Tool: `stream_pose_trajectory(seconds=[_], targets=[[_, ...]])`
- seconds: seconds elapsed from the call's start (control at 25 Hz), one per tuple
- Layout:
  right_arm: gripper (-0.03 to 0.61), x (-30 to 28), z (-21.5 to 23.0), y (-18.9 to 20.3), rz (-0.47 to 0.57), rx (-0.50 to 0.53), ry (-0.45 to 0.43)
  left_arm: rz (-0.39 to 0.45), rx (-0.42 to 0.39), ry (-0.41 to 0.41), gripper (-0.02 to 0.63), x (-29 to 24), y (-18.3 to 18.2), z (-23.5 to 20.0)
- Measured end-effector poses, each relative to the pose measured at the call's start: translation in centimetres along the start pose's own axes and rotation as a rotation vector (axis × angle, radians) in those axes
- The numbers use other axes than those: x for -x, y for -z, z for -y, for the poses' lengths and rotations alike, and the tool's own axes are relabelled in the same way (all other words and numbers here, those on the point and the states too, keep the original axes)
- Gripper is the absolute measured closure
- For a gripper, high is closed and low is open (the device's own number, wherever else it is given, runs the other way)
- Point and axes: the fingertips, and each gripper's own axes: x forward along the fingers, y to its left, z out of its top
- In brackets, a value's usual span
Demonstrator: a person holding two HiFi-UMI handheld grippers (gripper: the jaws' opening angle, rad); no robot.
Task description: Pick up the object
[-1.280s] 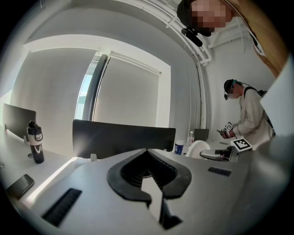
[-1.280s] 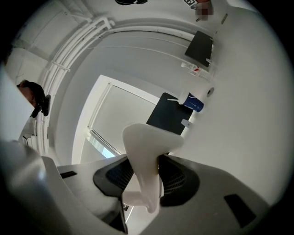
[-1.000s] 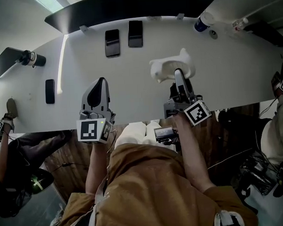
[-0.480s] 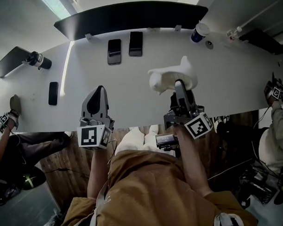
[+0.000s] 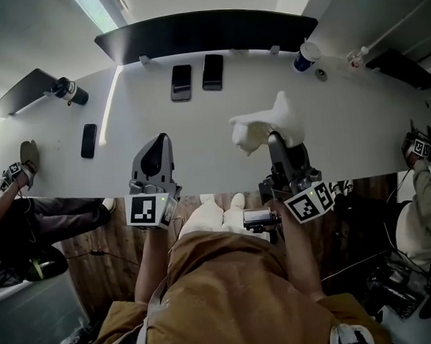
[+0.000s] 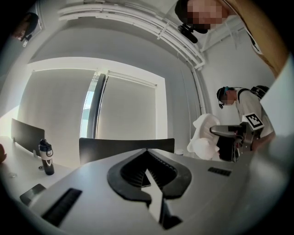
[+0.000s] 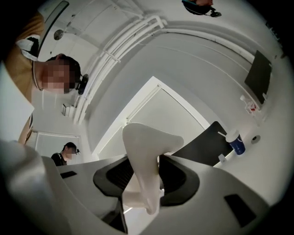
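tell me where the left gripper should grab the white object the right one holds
Likely the white object's left-jutting lobe, from the left: it sticks out free toward the left gripper, while the right gripper clamps the narrower near part.

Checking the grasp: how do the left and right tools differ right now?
The right tool is clamped on the white object; the left tool is shut on nothing. The right tool's marker cube sits skewed; the left tool's sits squarer. Both point across the white table.
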Motion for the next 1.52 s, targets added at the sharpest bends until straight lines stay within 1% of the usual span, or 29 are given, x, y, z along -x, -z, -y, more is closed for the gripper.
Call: stream_pose_trajectory(seconds=[0.2, 0.52, 0.64, 0.84, 0.96, 1.24, 1.52], targets=[[0.403, 0.5, -0.3, 0.3, -0.027, 0.076, 0.009, 0.011, -0.003, -0.009, 0.607, 0.5, -0.4, -0.1], [0.403, 0.2, -1.0, 0.5, -0.029, 0.093, 0.007, 0.015, -0.013, -0.011, 0.607, 1.1, -0.6, -0.3], [0.403, 0.0, -0.9, 0.5, -0.036, 0.116, 0.010, 0.016, -0.017, -0.015, 0.607, 1.0, -0.6, -0.4], [0.403, -0.5, -0.9, 1.2, -0.085, 0.175, 0.032, 0.021, -0.023, -0.012, 0.607, 0.6, -0.8, -0.4], [0.403, -0.9, -1.3, 1.2, -0.097, 0.205, 0.016, 0.025, -0.018, -0.007, 0.607, 0.3, -1.0, -0.2], [0.403, -1.3, -0.9, 1.4, -0.093, 0.184, 0.021, 0.024, -0.017, 0.005, 0.607, 0.1, -0.9, 0.3], [0.403, -1.0, -0.5, 0.8, -0.086, 0.193, 0.031, 0.026, -0.017, 0.001, 0.607, 0.2, -0.9, 0.4]])
